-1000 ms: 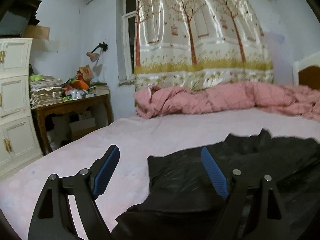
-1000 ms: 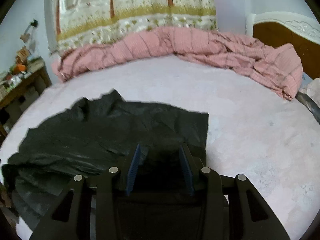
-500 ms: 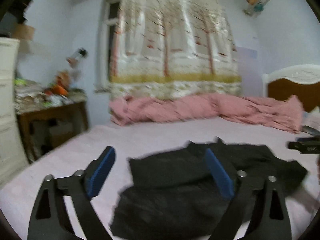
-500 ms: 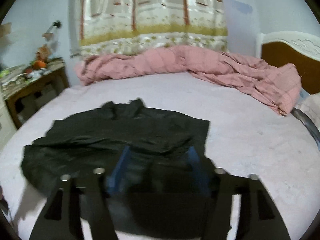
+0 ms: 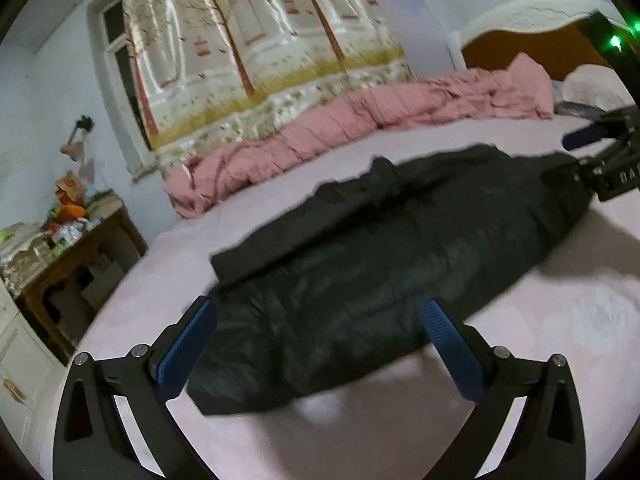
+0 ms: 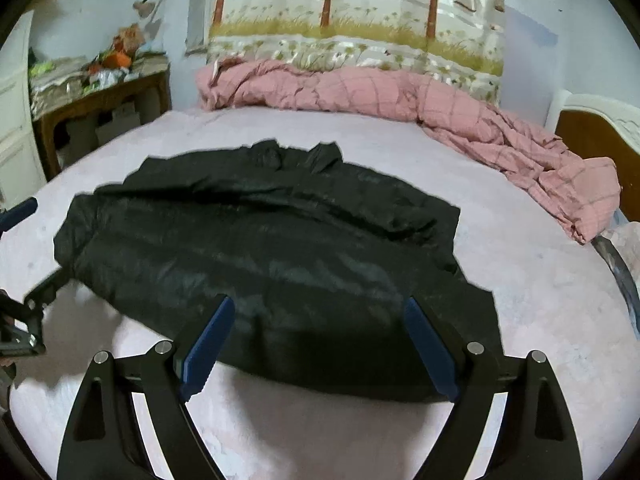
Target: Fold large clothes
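A large black jacket (image 5: 380, 256) lies folded in a long bundle on the pink bed sheet (image 5: 560, 312); it also shows in the right wrist view (image 6: 272, 256). My left gripper (image 5: 320, 344) is open and empty, held just above the jacket's near end. My right gripper (image 6: 316, 344) is open and empty, above the jacket's near edge. The right gripper also shows at the far right of the left wrist view (image 5: 600, 152), and the left gripper at the left edge of the right wrist view (image 6: 20, 280).
A rumpled pink quilt (image 6: 400, 104) lies along the bed's far side under a tree-print curtain (image 5: 260, 40). A cluttered wooden table (image 6: 100, 92) and a white cabinet (image 5: 16, 360) stand to the left. A headboard (image 6: 592, 132) is at the right.
The right gripper has let go of the jacket and opened wide. Both grippers have pulled back and risen, and the jacket now lies folded over on the bed.
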`<state>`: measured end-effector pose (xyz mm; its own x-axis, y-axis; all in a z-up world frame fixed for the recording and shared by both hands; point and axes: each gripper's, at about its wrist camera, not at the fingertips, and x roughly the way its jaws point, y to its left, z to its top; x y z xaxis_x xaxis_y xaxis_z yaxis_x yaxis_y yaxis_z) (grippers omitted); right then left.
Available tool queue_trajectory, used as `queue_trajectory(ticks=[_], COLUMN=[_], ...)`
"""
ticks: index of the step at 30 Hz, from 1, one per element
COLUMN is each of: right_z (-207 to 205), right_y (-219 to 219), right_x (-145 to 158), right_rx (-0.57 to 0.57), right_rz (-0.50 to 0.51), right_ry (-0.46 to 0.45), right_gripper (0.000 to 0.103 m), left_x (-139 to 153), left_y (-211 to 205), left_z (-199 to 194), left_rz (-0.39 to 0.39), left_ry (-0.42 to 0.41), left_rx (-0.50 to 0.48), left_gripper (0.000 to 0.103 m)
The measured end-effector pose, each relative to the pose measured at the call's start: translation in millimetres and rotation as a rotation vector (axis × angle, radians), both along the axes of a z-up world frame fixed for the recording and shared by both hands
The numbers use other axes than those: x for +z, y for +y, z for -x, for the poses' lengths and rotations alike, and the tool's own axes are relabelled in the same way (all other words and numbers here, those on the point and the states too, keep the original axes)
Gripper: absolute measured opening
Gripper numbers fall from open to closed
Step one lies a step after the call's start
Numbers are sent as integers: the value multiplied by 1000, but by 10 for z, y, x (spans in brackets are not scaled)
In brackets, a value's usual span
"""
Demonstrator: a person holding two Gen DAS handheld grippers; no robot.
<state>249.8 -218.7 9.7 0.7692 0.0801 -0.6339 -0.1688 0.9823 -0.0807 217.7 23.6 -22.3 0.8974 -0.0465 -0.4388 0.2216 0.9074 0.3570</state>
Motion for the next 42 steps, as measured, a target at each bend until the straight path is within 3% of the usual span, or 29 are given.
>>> queue_trajectory(ticks=[7, 12, 15, 20, 25, 26, 28, 29, 30, 31, 32, 33, 34, 42], right_z=[69, -12, -30, -104, -300, -326, -341, -343, -346, -340, -315, -292, -240, 649], right_y=[153, 143, 188, 305, 292, 269, 208, 192, 152, 110, 68, 20, -12, -87], right_x=[-272, -520, -665, -725, -772, -771, -775, -787, -799, -804, -784, -752, -715, -397], right_rx=[55, 73, 86, 53, 5, 1, -3, -6, -24, -42, -39, -25, -20, 16], right_rz=[87, 82, 158, 307, 418, 417, 409, 408, 414, 413, 384, 342, 317, 243], right_ry=[39, 155, 192, 148, 99, 94, 86, 89, 94, 93, 86, 80, 72, 7], right_gripper=[88, 88, 88, 89, 89, 89, 84, 75, 51, 35, 30, 18, 14, 11], left_x=[-233, -416, -514, -560, -580, -575, -579, -587, -594, -582, -553, -513, -475, -229], left_y=[-29, -41, 2, 17, 198, 243, 321, 347, 373, 389, 387, 364, 338, 482], left_z=[-138, -377, -502, -582, -668, -685, -710, -724, -734, -724, -704, -654, -599, 306], left_rz=[-13, -47, -44, -127, -103, -103, -94, -94, -88, -68, -62, -70, -85, 31], left_ry=[106, 243, 315, 273, 274, 269, 276, 285, 294, 299, 290, 269, 249, 253], left_rx=[-4, 46, 86, 183, 261, 281, 279, 273, 267, 248, 231, 221, 220, 191], left_gripper=[102, 102, 103, 103, 103, 100, 74, 49, 30, 25, 16, 13, 12, 12])
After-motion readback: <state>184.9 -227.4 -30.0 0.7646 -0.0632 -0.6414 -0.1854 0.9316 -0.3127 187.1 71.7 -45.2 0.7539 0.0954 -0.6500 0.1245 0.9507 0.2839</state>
